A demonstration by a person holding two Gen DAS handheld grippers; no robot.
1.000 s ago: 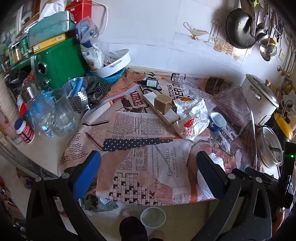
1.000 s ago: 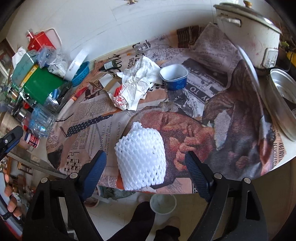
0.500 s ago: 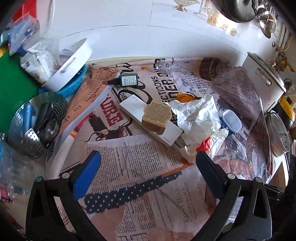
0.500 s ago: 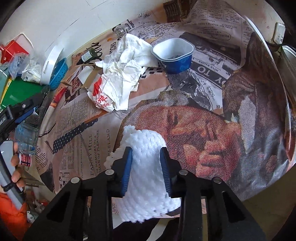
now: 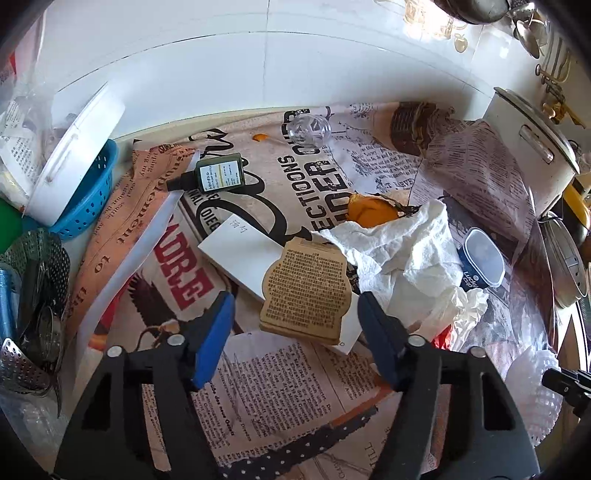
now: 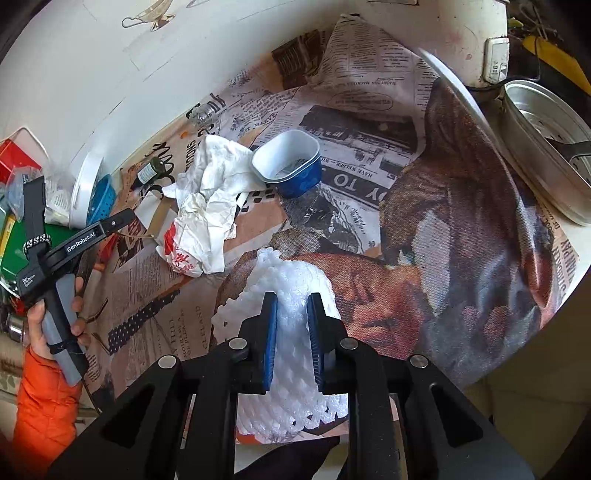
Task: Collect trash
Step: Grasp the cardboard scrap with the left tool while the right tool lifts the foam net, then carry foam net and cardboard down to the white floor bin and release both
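The crumpled paper [image 5: 402,254] covers part of the orange peel [image 5: 371,212], and the tan card [image 5: 306,291] hides the white box's [image 5: 240,251] middle. The foam net [image 6: 291,295] is pinched out of sight between the right jaws, and the rice cooker [image 6: 472,33] is cut off by the top edge.

A white foam mesh fruit sleeve [image 6: 295,295] stands squeezed at the desk's near edge. A crumpled white paper wrapper [image 6: 207,206] lies mid-desk, a blue-walled empty plastic cup [image 6: 291,170] just beside it.
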